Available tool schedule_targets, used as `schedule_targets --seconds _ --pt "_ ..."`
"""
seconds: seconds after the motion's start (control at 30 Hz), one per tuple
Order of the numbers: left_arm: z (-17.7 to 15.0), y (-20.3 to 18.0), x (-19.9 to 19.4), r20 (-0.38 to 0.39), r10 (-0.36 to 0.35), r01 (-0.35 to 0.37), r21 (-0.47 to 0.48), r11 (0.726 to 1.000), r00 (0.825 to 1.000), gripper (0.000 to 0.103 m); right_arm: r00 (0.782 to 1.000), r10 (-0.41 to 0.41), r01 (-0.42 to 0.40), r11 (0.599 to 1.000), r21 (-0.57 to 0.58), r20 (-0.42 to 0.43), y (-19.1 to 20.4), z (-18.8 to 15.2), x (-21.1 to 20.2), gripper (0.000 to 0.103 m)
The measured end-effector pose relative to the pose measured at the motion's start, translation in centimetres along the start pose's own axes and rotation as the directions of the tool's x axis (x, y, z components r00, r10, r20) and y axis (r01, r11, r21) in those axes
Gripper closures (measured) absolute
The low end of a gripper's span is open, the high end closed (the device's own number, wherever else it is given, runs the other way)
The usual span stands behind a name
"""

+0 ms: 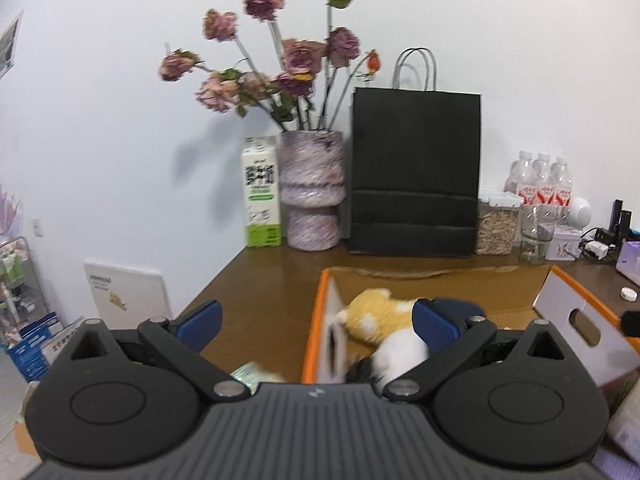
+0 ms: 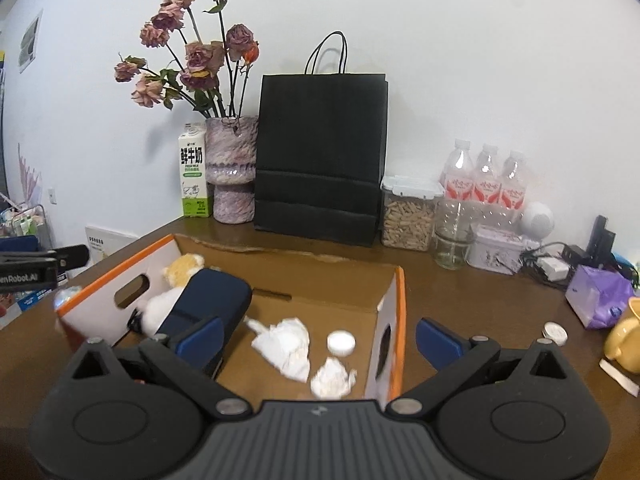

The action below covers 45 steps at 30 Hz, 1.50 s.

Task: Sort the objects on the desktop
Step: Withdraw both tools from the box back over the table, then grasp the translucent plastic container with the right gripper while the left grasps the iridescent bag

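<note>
Left gripper (image 1: 316, 326) stands wide open and empty above the near left wall of the cardboard box (image 1: 576, 312). Inside the box lies a plush toy (image 1: 380, 320), yellow and white, beside a dark blue case (image 1: 460, 306).

Right gripper (image 2: 316, 338) is also spread wide, holding nothing, over the box's (image 2: 280, 272) right wall. Crumpled tissues (image 2: 286, 346) and a white cap (image 2: 341, 343) rest on the box floor; another cap (image 2: 555, 333) sits on the desk (image 2: 480, 292) outside.

The cardboard box (image 2: 394, 300) has orange edges and white outer walls, and the plush toy (image 2: 182, 270) in it is yellow and white. On the brown desk (image 2: 480, 300) stand a black paper bag (image 2: 320, 152), a purple-white marbled vase (image 2: 232, 168) and a white and green milk carton (image 2: 194, 172).
</note>
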<state>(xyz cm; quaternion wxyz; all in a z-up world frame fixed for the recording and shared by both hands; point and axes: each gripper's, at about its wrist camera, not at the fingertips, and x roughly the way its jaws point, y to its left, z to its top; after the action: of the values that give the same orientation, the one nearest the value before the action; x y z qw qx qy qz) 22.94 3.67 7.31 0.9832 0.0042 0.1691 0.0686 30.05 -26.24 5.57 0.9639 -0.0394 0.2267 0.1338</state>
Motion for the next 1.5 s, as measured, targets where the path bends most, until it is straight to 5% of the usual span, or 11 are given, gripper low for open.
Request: schedule_targets --seconds 0.53,0.9,1.1,1.5 --pt "-5.6 7.8 -5.2 -0.139 0.135 -0.142 -0.04 0.989 0.981 0.0 0.973 -0.024 0.034 0.999 0.041 -0.229 -1.3 -6.9 -1.3 0.001" --pt "-6.8 7.7 -5.6 -0.165 0.104 -0.113 -0.049 0.992 0.981 0.0 0.952 -0.01 0.037 0.996 0.084 -0.305 -2.1 -8.9 1.2 0.027" --pt "-6.8 7.3 -5.2 -0.17 0.093 -0.102 -0.046 0.994 0.981 0.0 0.96 0.008 0.023 0.994 0.107 -0.281 -2.5 -9.1 0.7 0.038" --pt "-5.5 6.5 -2.3 -0.176 0.081 -0.088 -0.029 0.996 0.981 0.0 0.977 0.027 0.0 0.992 0.125 -0.212 -2.7 -8.6 -1.3 0.039"
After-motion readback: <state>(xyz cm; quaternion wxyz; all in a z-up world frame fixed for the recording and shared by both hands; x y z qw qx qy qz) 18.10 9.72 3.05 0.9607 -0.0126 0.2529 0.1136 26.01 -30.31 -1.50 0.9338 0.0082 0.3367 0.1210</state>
